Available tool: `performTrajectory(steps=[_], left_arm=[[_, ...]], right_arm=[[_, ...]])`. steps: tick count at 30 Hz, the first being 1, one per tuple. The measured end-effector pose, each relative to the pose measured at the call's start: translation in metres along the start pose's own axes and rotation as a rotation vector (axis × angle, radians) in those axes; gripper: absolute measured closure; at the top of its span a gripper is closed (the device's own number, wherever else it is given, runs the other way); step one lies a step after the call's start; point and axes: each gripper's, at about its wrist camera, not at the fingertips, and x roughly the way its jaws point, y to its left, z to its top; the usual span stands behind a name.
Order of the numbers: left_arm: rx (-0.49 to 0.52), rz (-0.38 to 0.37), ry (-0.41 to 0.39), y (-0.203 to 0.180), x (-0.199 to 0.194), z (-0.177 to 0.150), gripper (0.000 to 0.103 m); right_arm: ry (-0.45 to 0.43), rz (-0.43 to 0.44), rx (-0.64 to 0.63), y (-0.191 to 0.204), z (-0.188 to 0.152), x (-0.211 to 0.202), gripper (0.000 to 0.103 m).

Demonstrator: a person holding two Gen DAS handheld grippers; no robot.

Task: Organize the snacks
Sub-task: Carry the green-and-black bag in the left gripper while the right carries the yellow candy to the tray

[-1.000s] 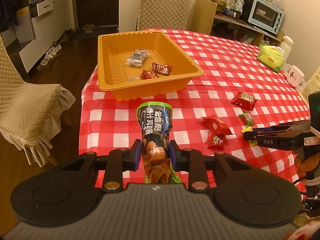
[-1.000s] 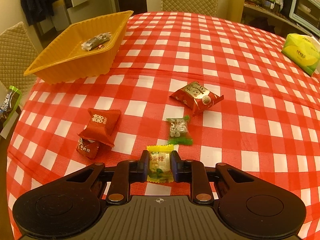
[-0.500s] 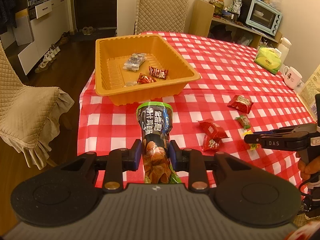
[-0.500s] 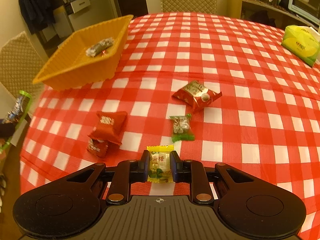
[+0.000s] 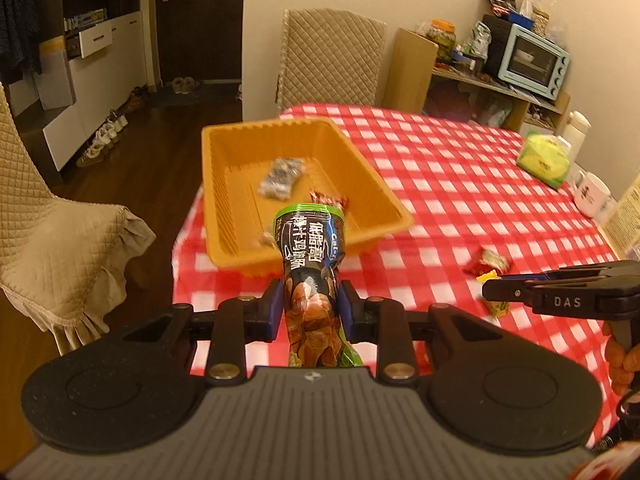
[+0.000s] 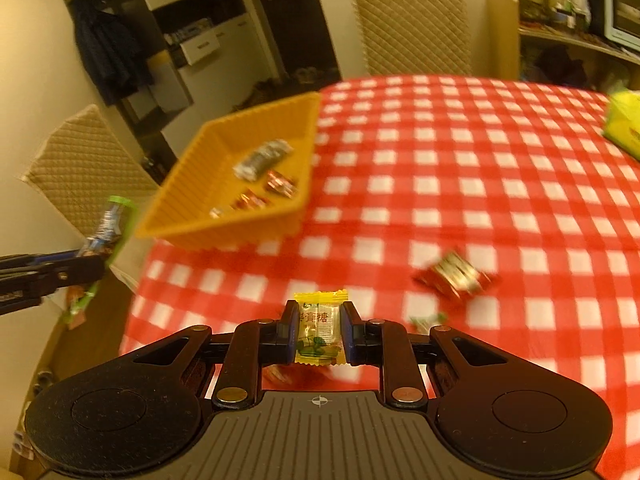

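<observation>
Left wrist view: your left gripper [image 5: 307,308] has its jaws clamped narrow on a tall green-and-black snack packet [image 5: 310,264], which stands up between the blue pads.
Packet position: you hold it off the cloth, its top edge overlapping the near wall of the orange tray [image 5: 224,200] in this view.
Tray contents: a silver-wrapped pack [image 5: 282,178] and a couple of small red wrappers [image 5: 328,200] lie on the tray floor; blur hides the finer detail.
Tray place: it sits near the table's left corner on the red-and-white checked tablecloth [image 5: 460,184].
Right wrist view: your right gripper [image 6: 319,334] pinches a small yellow candy [image 6: 319,332] between nearly closed pads, the wrapper's crimped top standing above the fingertips.
Candy height: you carry it clear above the cloth.
Loose snacks: a red-and-gold packet [image 6: 456,274] lies on the cloth to the right of your right gripper, and a small green candy [image 6: 426,321] peeks out just beside its right finger.
Cross view: from the right wrist, your left gripper shows at the left edge with its packet sticking up beside the tray.
Surroundings: quilted chairs [image 5: 332,60] stand around the table, and a pale blue toaster oven [image 5: 534,62] sits on a shelf behind.
</observation>
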Motion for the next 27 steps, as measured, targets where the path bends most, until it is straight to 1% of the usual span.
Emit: performTrajectory(steps=[6,13,19,23,27], left_arm=[[0.000,0.031,-0.015,0.016,0.018,0.031,0.077],[0.011,0.058,-0.015,0.035,0.055,0.068,0.077],[0.010,0.068,0.010,0.054,0.094,0.094,0.077],[0.019,0.076,0.027,0.062,0.123,0.106,0.077],[0.023,0.069,0.047,0.066,0.149,0.116,0.077]], right_arm=[[-0.031,0.062,-0.036,0.025,0.040,0.020,0.081],[-0.070,0.097,-0.087,0.053,0.083,0.055,0.081],[-0.073,0.084,-0.097,0.063,0.109,0.092,0.081],[-0.058,0.065,-0.085,0.060,0.121,0.116,0.081],[-0.045,0.040,-0.065,0.052,0.130,0.136,0.081]])
